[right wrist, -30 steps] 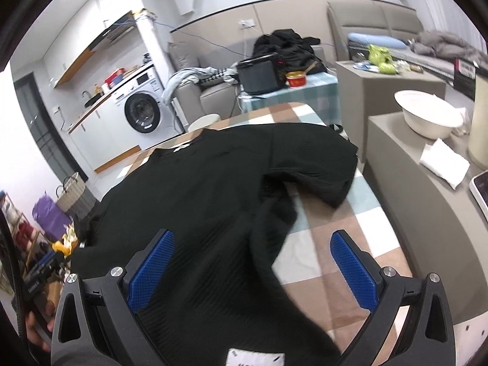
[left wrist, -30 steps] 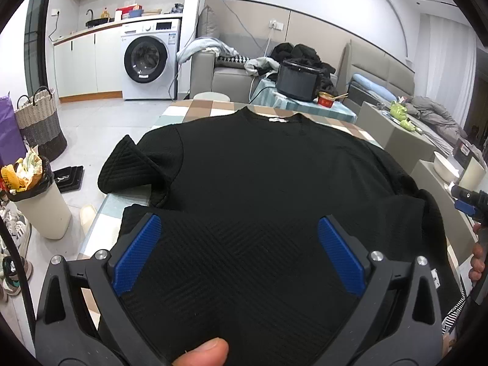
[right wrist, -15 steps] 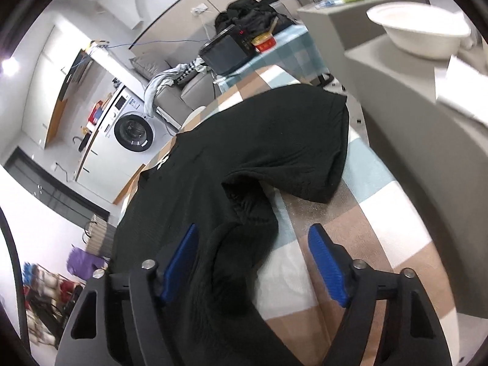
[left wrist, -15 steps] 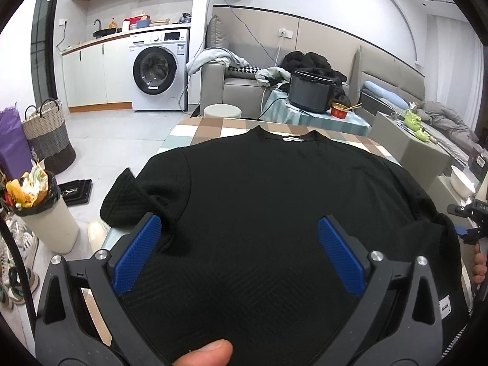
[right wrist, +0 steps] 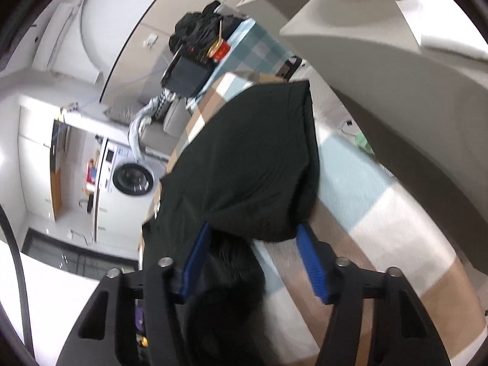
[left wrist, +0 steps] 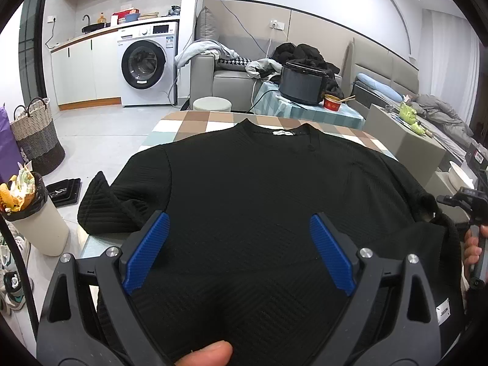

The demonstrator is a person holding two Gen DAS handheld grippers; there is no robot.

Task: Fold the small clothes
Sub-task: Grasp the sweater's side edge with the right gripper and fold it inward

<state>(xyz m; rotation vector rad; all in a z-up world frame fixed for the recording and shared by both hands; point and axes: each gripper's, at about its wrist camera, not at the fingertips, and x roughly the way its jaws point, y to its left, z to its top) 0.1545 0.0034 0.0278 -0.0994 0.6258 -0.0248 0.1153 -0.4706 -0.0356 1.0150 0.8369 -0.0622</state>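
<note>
**Supervisor:** Report edges and clearance.

**Operator:** I see the black sweater (left wrist: 250,189) spread flat on the checked tablecloth (left wrist: 195,123). Bare cloth shows beyond the collar at the far end. On my left, the sleeve (left wrist: 103,210) overhangs the table edge, with open floor below it; a trash bin (left wrist: 39,216) and a woven basket (left wrist: 36,134) stand on that floor, apart from the table. In the right wrist view, a strip of bare checked cloth (right wrist: 381,222) runs alongside the garment, and a grey counter (right wrist: 396,70) rises close beyond it.

**Supervisor:** Orientation of the garment?

**Operator:** Collar (left wrist: 280,129) points away from me, hem toward me. The long axis of the body runs from near to far; the sleeves extend crosswise.

**Supervisor:** Finger state?

**Operator:** The left gripper (left wrist: 238,250) is spread wide over the lower front of the sweater, gripping nothing. The right gripper (right wrist: 253,259) is narrower, with a bunched fold of the sweater (right wrist: 244,158) lying between its blue pads (right wrist: 311,265); a gap remains, and I cannot tell whether the pads press the fabric.

**Supervisor:** Any legible markings?

**Operator:** A white neck label (left wrist: 283,134) and a white hem tag (left wrist: 443,309) both carry print too small for me to read.
</note>
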